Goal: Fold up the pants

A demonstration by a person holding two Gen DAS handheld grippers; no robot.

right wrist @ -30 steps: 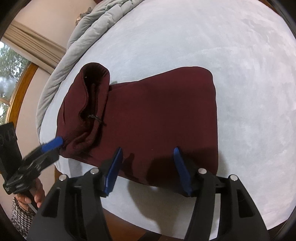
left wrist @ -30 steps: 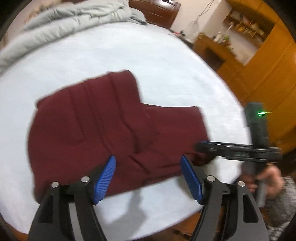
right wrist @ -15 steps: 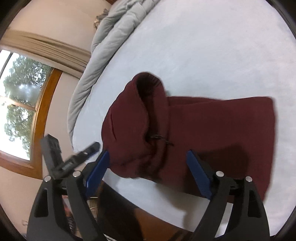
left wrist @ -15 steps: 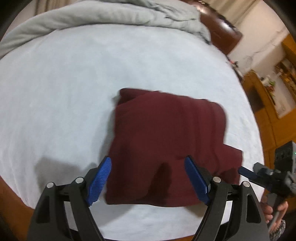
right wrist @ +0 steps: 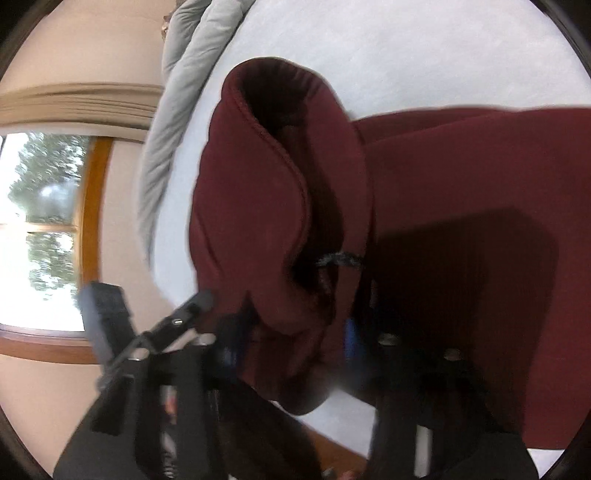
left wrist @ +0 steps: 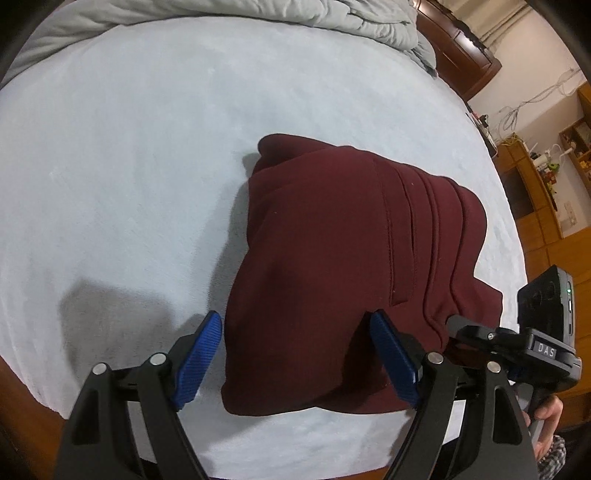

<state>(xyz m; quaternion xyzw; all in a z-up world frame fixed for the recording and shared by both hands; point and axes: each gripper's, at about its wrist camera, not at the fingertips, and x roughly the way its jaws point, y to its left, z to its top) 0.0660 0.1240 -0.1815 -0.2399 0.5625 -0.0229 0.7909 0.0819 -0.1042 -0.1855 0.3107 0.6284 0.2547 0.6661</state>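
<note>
While beside pants (left wrist: 332,266) — "DAS" tag (left wrist: 546,349).

Thick matt maroon fleece pants (left wrist: 332,266), seams stitched; pale blue napped bed sheet (left wrist: 129,147); ribbed blue gripper pads (left wrist: 199,358); glossy wooden cabinets (left wrist: 546,206).

a pale blue bedsheet (left wrist: 140,155) is covering the bed, and a rumpled grey duvet (left wrist: 229,14) is lying bunched along its far edge. a dark wooden headboard (left wrist: 461,55) is standing past the duvet, with white cables (left wrist: 532,103) hanging on the wall beside it and orange-brown wooden cabinets (left wrist: 535,199) holding small items on open shelves. in the right wrist view, a wood-framed window (right wrist: 48,236) is showing blurred trees under a beige curtain rail (right wrist: 81,103).
</note>
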